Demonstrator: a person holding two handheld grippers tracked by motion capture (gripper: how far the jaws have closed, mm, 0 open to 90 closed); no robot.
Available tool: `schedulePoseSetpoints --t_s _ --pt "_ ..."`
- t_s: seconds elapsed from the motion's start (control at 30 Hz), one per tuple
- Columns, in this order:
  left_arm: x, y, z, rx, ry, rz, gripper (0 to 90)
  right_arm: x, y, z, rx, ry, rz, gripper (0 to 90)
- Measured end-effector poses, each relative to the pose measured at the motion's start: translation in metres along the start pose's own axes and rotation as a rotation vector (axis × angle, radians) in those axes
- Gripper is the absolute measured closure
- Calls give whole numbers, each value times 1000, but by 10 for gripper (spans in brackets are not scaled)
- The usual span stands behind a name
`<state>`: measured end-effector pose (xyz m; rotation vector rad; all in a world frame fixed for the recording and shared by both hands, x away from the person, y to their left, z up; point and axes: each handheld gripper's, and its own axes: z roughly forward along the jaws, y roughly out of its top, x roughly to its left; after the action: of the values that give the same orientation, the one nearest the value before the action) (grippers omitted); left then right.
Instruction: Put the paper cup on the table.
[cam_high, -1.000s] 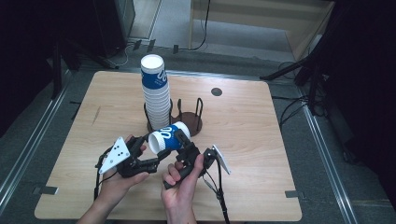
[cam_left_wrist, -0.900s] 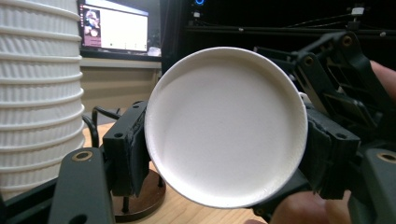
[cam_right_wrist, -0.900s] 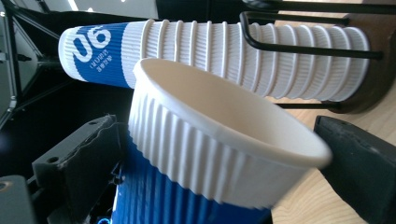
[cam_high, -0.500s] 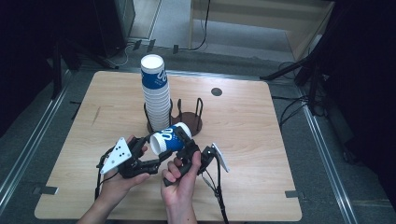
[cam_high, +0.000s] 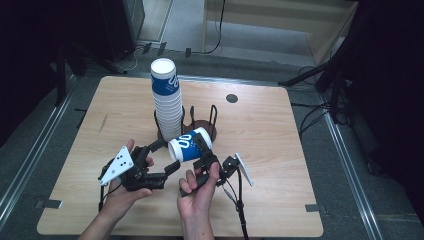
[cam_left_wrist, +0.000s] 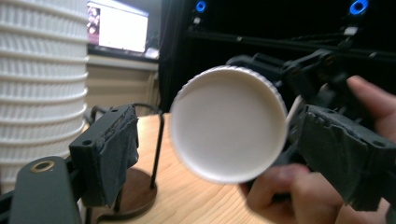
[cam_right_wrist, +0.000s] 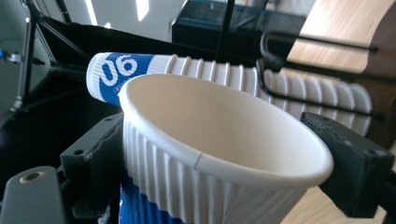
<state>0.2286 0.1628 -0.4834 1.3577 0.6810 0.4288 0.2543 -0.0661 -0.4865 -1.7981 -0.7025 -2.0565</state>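
A: Where does the stack of cups (cam_high: 166, 97) sit?
B: Upper middle of the high view, upright in a wire holder (cam_high: 200, 122) on the surface (cam_high: 280, 150). In the left gripper view it runs up the left edge.
A: And the single cup (cam_high: 189, 145)?
B: Just below and right of the stack, lying tilted, between the right tongs (cam_high: 204, 151). Its base faces lower left, toward the left tongs (cam_high: 165, 156).
A: How close are those?
B: The left tongs stand apart just beside the base, not touching it; in the left gripper view the base sits between them, farther off.
A: The hands?
B: Lower centre, side by side, the left hand (cam_high: 122, 192) left of the right hand (cam_high: 200, 192).
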Motion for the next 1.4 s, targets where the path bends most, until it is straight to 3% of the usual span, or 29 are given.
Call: schedulePoseSetpoints --t_s 0.1,0.23,0.33,0.4,0.8,1.03,1.4 --pt "2 -1 0 37 40 23 97 3 2 -3 -19 -13 -61 118" --pt "5 0 -2 70 44 -46 96 6 5 -6 -37 -36 -158 119" --pt "7 1 -3 134 81 -67 0 8 6 -7 -49 -56 -230 118" --pt "10 2 -4 152 88 -74 0 8 8 -7 -53 -70 -292 118" --pt "20 -1 -8 208 109 -92 0 13 22 -11 -64 -149 -544 118" --pt "23 -4 -8 226 119 -88 0 13 27 -14 -31 -190 -696 118" --pt "30 -7 -12 273 140 -69 0 11 41 -20 -44 -241 -864 118"
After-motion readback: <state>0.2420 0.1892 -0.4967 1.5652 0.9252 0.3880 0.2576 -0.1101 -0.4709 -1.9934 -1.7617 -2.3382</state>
